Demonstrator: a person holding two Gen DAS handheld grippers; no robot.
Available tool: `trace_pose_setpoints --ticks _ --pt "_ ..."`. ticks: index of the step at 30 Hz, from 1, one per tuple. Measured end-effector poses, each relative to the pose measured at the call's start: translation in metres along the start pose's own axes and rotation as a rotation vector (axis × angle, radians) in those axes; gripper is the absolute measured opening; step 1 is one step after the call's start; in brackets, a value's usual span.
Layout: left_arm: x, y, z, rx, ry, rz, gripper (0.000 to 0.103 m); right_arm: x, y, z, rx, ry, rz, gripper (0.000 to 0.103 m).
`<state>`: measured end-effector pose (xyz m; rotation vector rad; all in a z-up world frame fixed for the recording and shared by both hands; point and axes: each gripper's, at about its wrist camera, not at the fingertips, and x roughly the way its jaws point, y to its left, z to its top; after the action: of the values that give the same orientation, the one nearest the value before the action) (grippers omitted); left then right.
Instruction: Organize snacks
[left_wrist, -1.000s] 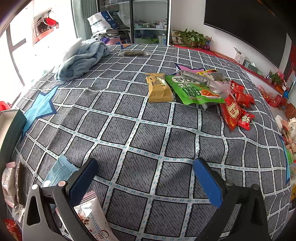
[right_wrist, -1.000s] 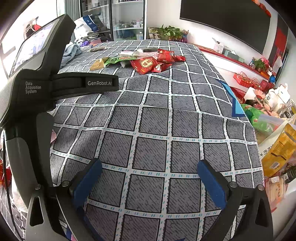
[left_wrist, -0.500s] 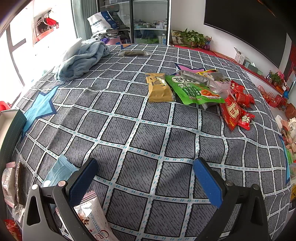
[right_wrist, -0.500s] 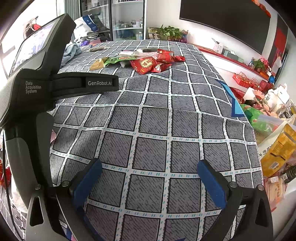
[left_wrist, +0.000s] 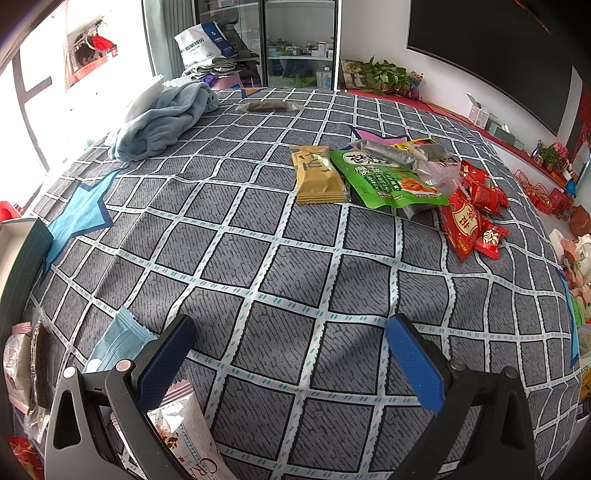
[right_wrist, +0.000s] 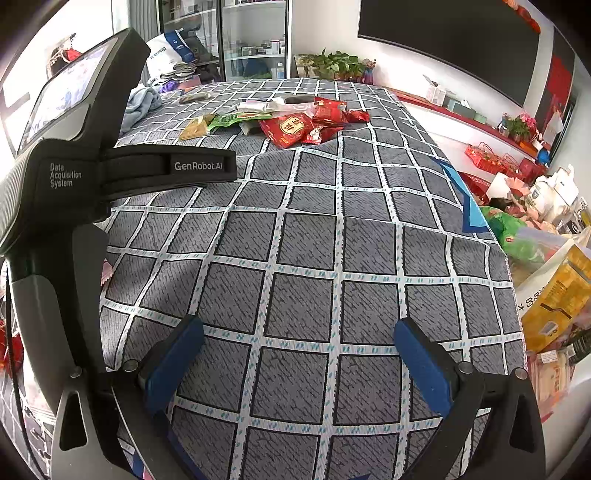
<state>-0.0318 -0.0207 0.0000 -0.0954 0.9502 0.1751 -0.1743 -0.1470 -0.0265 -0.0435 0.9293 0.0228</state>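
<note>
Well beyond both tongs (left_wrist: 288, 354), snacks (left_wrist: 391, 181).

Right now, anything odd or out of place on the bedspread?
Yes. Snacks lie in a loose, overlapping heap: green pouch partly over a grey packet, red packets scattered beside it. One dark bar sits alone far off. A blue face mask, not a snack, lies near the left gripper.

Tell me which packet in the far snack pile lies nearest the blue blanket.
The tan packet, at the pile's left end. The green packet and red packets lie farther right, away from the blanket.

blue blanket (left_wrist: 166, 118), potted plants (left_wrist: 384, 75), checked bedspread (left_wrist: 258, 258)
</note>
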Motion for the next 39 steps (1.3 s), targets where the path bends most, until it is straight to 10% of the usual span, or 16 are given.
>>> trace_pose_setpoints --ticks 29,34,39 --pt "0.000 0.000 0.000 0.000 0.000 0.000 0.103 0.001 0.003 0.001 0.084 0.003 -0.063 0.103" --pt "0.002 -0.002 0.003 0.005 0.032 0.001 0.103 0.015 -0.002 0.024 0.045 0.193 -0.019 0.103" --pt "-0.006 0.007 0.017 0.058 0.231 -0.063 0.103 0.025 -0.006 0.036 -0.047 0.306 0.039 0.103"
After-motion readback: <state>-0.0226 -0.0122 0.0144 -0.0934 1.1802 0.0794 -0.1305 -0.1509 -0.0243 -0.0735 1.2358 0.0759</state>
